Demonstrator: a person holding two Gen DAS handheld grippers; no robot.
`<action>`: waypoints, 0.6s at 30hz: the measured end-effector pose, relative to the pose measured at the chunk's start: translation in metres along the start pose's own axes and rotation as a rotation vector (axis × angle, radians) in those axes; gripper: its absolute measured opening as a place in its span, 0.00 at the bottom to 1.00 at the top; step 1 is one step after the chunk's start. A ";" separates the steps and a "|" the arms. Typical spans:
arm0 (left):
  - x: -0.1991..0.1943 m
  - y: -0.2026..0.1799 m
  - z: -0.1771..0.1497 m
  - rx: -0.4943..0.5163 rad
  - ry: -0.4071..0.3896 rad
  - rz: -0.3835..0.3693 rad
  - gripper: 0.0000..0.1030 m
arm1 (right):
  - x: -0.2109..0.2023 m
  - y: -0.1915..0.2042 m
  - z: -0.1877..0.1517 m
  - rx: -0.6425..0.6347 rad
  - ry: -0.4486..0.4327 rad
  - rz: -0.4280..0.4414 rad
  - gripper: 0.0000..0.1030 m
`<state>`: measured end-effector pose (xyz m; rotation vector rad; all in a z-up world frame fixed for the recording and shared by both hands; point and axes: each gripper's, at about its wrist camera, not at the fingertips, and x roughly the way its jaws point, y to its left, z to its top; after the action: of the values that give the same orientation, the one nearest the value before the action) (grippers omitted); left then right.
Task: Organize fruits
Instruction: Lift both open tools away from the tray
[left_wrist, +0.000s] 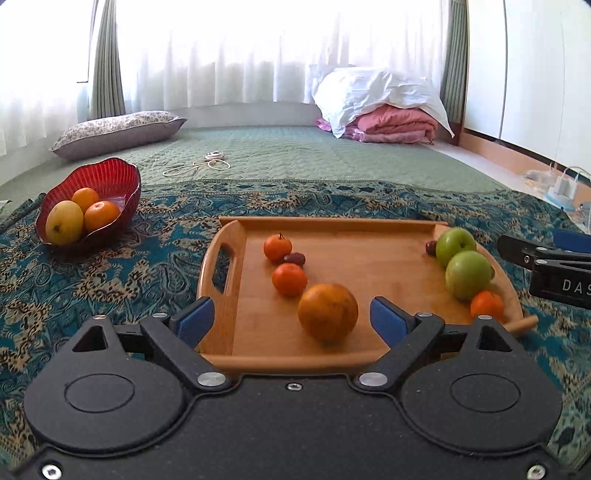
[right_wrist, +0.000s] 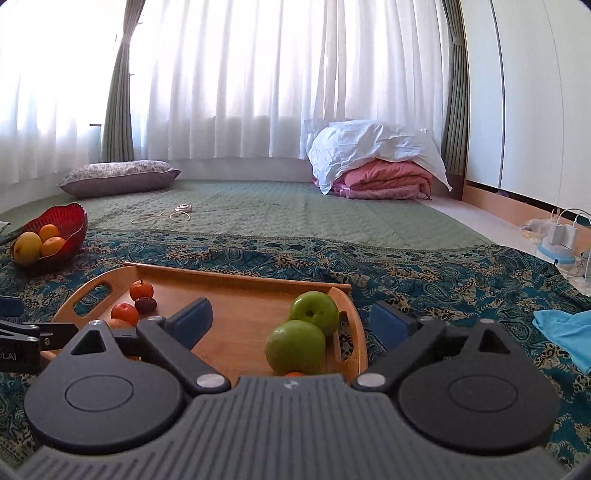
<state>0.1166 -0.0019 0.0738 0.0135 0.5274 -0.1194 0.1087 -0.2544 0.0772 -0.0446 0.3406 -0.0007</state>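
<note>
A wooden tray (left_wrist: 258, 332) lies on the patterned cloth. On it are a large orange (left_wrist: 327, 312), small tangerines (left_wrist: 289, 279), a dark date (left_wrist: 294, 258) and two green apples (left_wrist: 467, 275). My left gripper (left_wrist: 291, 323) is open, its jaws either side of the large orange at the tray's near edge. My right gripper (right_wrist: 291, 321) is open, with the nearer green apple (right_wrist: 296, 347) between its jaws, apart from it. A red bowl (left_wrist: 110, 181) at the left holds a mango and two oranges; it also shows in the right wrist view (right_wrist: 70, 218).
A white cable (left_wrist: 199, 168) lies on the green quilt behind. A pillow (left_wrist: 118, 129) and folded bedding (left_wrist: 384, 107) sit by the curtains. A blue cloth (right_wrist: 565, 332) and chargers (right_wrist: 561, 236) are at the right.
</note>
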 end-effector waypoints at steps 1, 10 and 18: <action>-0.001 -0.001 -0.004 0.002 0.000 0.005 0.89 | -0.004 0.002 -0.004 -0.004 -0.003 0.001 0.96; 0.001 0.001 -0.041 -0.015 0.039 0.016 0.90 | -0.018 0.015 -0.040 -0.029 0.001 -0.025 0.97; 0.010 -0.003 -0.056 -0.010 0.052 0.025 0.91 | -0.013 0.020 -0.068 -0.043 0.050 -0.031 1.00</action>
<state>0.0968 -0.0031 0.0202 0.0130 0.5794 -0.0923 0.0739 -0.2377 0.0171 -0.0928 0.3903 -0.0254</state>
